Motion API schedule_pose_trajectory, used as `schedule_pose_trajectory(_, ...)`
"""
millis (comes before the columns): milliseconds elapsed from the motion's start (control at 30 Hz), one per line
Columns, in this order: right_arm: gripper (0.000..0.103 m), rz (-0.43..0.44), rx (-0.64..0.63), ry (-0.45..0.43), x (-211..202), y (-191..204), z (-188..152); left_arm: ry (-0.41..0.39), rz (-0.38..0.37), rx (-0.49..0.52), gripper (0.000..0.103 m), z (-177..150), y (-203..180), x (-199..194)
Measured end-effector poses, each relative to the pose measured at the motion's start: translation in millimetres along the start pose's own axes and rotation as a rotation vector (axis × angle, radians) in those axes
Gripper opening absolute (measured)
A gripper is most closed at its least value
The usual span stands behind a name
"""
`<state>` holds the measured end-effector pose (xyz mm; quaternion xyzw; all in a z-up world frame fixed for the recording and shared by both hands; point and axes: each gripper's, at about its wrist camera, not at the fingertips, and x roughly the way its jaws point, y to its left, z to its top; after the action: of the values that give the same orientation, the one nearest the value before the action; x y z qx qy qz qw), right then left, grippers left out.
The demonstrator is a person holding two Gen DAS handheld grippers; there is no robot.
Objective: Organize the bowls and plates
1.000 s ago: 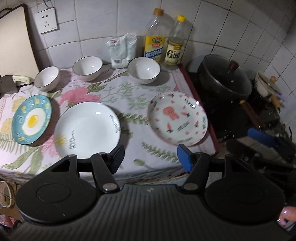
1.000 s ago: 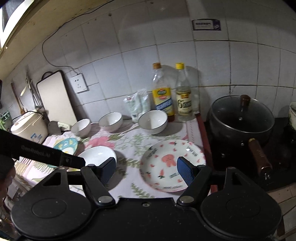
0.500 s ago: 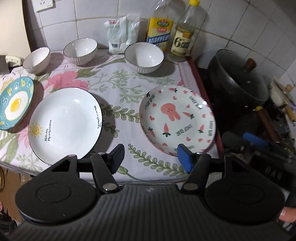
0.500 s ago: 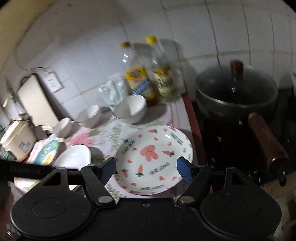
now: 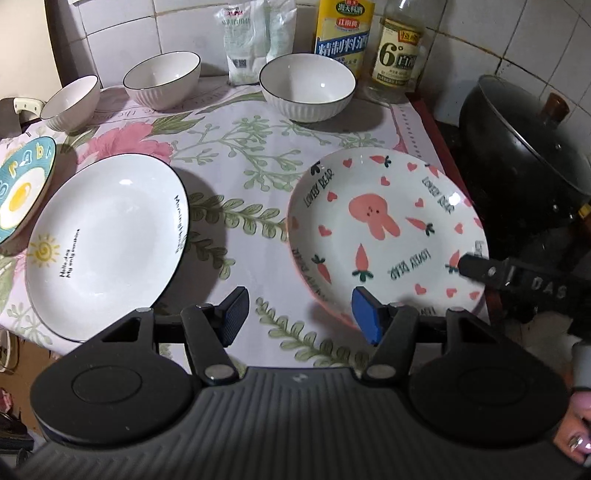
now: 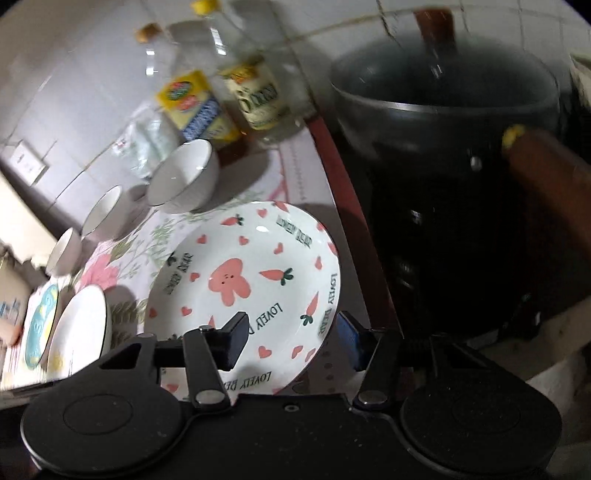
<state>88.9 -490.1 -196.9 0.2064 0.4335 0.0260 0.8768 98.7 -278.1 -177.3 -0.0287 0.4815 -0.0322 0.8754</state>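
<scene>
The egg plate (image 5: pixel 22 192) is cut off at the left edge.

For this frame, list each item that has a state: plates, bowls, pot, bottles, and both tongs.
Rabbit plate: flat on the cloth, empty, right tongs' open fingers astride its rim.
White plate: flat, empty, untouched.
Egg plate: lying beside the white plate.
Three bowls: upright, empty, unstacked.
Pot: lid on.
Two bottles: upright.
Left tongs: open, empty.
Right tongs: open, not yet gripping.
</scene>
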Motion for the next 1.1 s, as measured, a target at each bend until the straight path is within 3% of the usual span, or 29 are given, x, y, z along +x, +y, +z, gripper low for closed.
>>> schedule_pose_trajectory(233, 0.058, -0.043, 0.003, 0.008, 3, -5, -2, -0.032, 0.002, -0.015, 0.06, 8, -2, 18)
schedule_pose_trajectory(400, 0.058, -0.021, 0.043, 0.025, 18, -17, 2, -0.021, 0.023, -0.007, 0.06, 10, 1, 38)
schedule_pose_trajectory(567, 0.058, 0.053, 0.041, 0.015, 29, -23, -4, 0.0, -0.014, -0.019, 0.059, 10, 4, 49)
schedule_pose_trajectory(667, 0.057, 0.072, 0.014, -0.015, 29, -21, -9, 0.037, -0.061, -0.016, 0.041, 10, 3, 57)
schedule_pose_trajectory(700, 0.055, 0.076, 0.006, -0.023, 30, -20, -10, 0.054, -0.078, -0.015, 0.031, 11, 3, 59)
schedule_pose_trajectory(733, 0.052, 0.081, 0.003, -0.028, 32, -19, -11, 0.056, -0.088, -0.021, 0.029, 12, 3, 59)
schedule_pose_trajectory(833, 0.04, 0.067, -0.021, -0.041, 36, -16, -10, 0.069, -0.088, -0.038, 0.028, 14, 3, 61)
schedule_pose_trajectory(900, 0.023, 0.031, -0.032, -0.047, 36, -18, -10, 0.066, -0.092, -0.043, 0.027, 13, 4, 61)
schedule_pose_trajectory(1100, 0.02, 0.041, 0.015, -0.035, 34, -25, -6, 0.074, -0.08, -0.029, 0.027, 14, 2, 60)
